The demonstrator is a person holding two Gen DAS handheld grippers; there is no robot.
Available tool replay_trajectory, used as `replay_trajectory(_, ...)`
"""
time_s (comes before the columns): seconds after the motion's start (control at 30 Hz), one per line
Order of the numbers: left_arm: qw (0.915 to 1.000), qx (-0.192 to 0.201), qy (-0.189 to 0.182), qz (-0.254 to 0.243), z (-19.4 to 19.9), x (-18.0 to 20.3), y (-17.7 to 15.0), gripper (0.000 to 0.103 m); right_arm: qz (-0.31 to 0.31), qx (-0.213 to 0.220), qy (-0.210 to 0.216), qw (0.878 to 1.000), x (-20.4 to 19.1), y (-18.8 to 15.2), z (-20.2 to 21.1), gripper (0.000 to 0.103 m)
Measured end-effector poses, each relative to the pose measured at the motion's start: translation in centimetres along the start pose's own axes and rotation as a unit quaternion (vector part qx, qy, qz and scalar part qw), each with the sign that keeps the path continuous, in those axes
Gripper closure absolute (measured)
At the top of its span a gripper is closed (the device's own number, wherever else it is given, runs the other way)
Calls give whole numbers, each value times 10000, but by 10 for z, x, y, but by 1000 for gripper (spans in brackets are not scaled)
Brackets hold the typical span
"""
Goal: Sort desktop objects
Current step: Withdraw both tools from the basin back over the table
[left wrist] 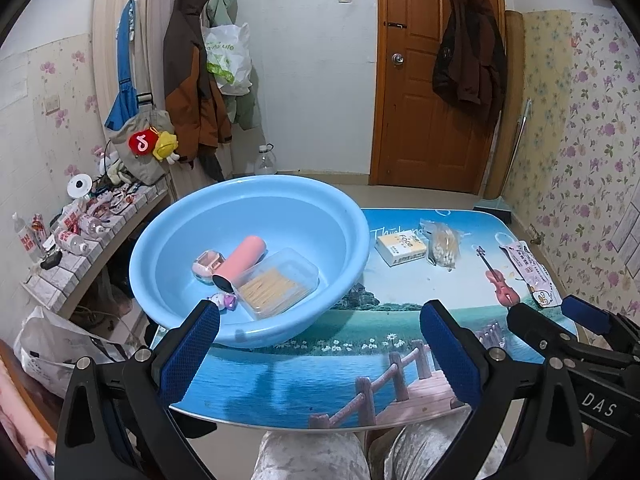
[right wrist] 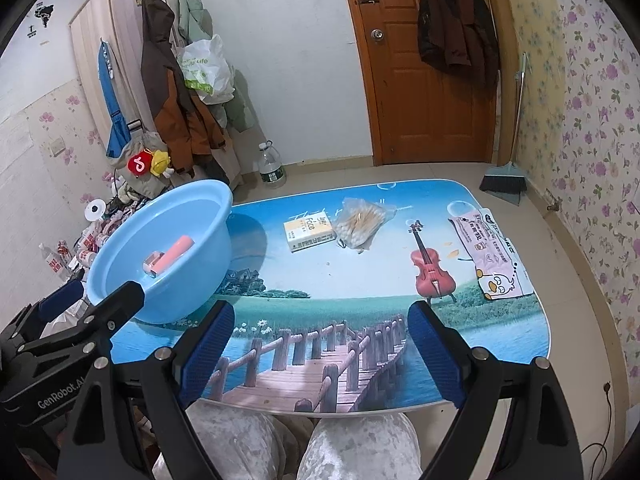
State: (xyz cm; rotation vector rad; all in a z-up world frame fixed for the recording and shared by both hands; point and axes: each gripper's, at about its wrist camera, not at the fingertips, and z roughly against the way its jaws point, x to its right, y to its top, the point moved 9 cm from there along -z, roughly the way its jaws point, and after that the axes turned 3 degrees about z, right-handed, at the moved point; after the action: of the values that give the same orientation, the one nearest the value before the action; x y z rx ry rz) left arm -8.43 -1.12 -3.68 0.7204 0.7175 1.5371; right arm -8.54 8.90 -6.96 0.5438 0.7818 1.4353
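Observation:
A light blue basin (left wrist: 188, 216) stands on the left of the printed table (left wrist: 304, 376). It holds a pink cylinder (left wrist: 240, 264), a small pink case (left wrist: 207, 265), a clear box of sticks (left wrist: 278, 282) and a small purple trinket (left wrist: 226, 300). On the table lie a yellow-white tissue pack (left wrist: 400, 247), a bag of cotton swabs (left wrist: 442, 246) and a pink-white packet (left wrist: 532, 272). They also show in the right wrist view: basin (right wrist: 200, 220), tissue pack (right wrist: 308, 232), swab bag (right wrist: 360, 222), packet (right wrist: 492, 256). My left gripper (left wrist: 320, 348) is open and empty at the near edge. My right gripper (right wrist: 320, 354) is open and empty beside it.
A cluttered low shelf (left wrist: 92, 236) with bottles runs along the left wall. Coats and bags hang behind the table, and a water jug (right wrist: 271, 168) stands on the floor. A broom and dustpan (right wrist: 505, 178) lean by the door. The person's knees (right wrist: 300, 448) sit under the near edge.

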Motion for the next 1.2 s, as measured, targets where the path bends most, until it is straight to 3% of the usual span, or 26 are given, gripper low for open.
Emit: replay_trajectory(1.2,9998,13,-152,-141,-1,17,-3,1,-134,-39,-64,9999,14,-3,-5,13)
